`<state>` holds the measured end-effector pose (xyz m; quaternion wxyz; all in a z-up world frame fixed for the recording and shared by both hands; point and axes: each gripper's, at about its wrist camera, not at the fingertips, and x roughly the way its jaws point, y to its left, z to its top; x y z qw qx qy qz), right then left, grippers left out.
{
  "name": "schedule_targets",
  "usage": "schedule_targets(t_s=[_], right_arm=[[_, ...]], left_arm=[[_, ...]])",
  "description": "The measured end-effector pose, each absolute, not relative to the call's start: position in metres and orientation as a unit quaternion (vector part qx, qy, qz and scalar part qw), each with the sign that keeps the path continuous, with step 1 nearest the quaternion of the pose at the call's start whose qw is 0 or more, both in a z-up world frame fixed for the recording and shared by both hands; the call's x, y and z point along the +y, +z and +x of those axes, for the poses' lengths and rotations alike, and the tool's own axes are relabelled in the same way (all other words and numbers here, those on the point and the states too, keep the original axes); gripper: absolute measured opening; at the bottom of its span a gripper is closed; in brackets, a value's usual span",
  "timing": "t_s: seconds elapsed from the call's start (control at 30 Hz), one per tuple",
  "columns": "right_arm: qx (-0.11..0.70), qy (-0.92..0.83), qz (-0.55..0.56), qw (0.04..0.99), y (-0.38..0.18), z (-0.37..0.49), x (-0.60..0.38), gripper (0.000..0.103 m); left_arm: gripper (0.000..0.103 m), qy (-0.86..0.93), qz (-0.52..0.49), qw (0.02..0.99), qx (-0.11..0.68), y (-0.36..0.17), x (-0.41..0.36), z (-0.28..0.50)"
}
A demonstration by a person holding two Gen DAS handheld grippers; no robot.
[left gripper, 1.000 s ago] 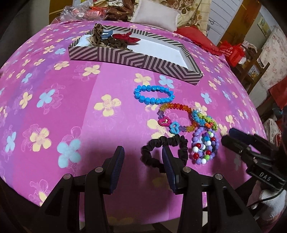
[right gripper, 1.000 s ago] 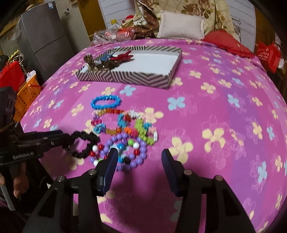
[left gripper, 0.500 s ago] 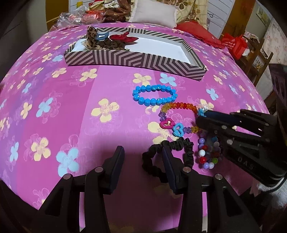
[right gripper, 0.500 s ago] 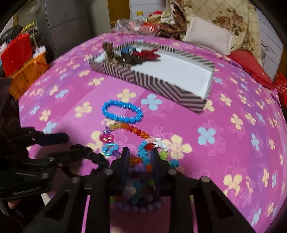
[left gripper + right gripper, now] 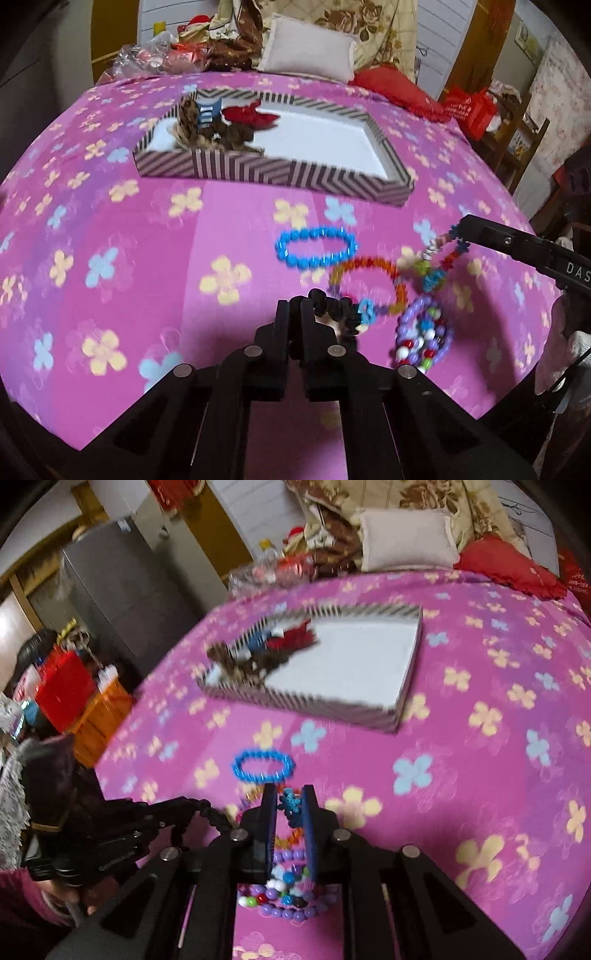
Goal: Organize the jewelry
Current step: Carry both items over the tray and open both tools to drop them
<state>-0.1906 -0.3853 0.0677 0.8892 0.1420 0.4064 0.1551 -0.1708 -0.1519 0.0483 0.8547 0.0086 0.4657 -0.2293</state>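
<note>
The black scrunchie (image 5: 334, 310) is sitting pinched between the fingers of the left gripper (image 5: 294, 306), its loop trailing off to that gripper's right over the pink flowered bedspread (image 5: 147, 229). The multicolored star-bead bracelet (image 5: 437, 258) is hanging from the tip of the right gripper (image 5: 290, 805), whose fingers are closed on its blue star beads, the strand drooping down toward the bedspread. Just ahead of both grippers the blue bead bracelet (image 5: 316, 247) is lying flat, with the rainbow bead bracelet (image 5: 369, 284) touching its near side. The purple bead bracelets (image 5: 423, 334) are lying in a small heap to the right of the left gripper and directly beneath the right gripper. Farther ahead, well apart from both grippers, the striped tray (image 5: 258, 173) is resting on the bedspread, holding a leopard-print scrunchie (image 5: 190, 118), a blue striped piece (image 5: 207, 110) and a red bow (image 5: 251, 116) bunched in its far left corner, while the remainder of its white floor is showing bare.
</note>
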Motion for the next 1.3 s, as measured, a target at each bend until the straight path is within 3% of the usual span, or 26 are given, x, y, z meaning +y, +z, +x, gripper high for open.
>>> schedule_targets(t_s=[0.8,1.3], right_arm=[[0.358,0.131,0.135,0.915,0.13,-0.099,-0.399,0.013],[0.388,0.119,0.136,0.904,0.106,-0.02,-0.4,0.013]], left_arm=[[0.004,-0.194,0.027,0.892,0.407,0.105,-0.176,-0.074],[0.004,-0.184,0.032,0.892,0.412,0.087,-0.208,-0.011]])
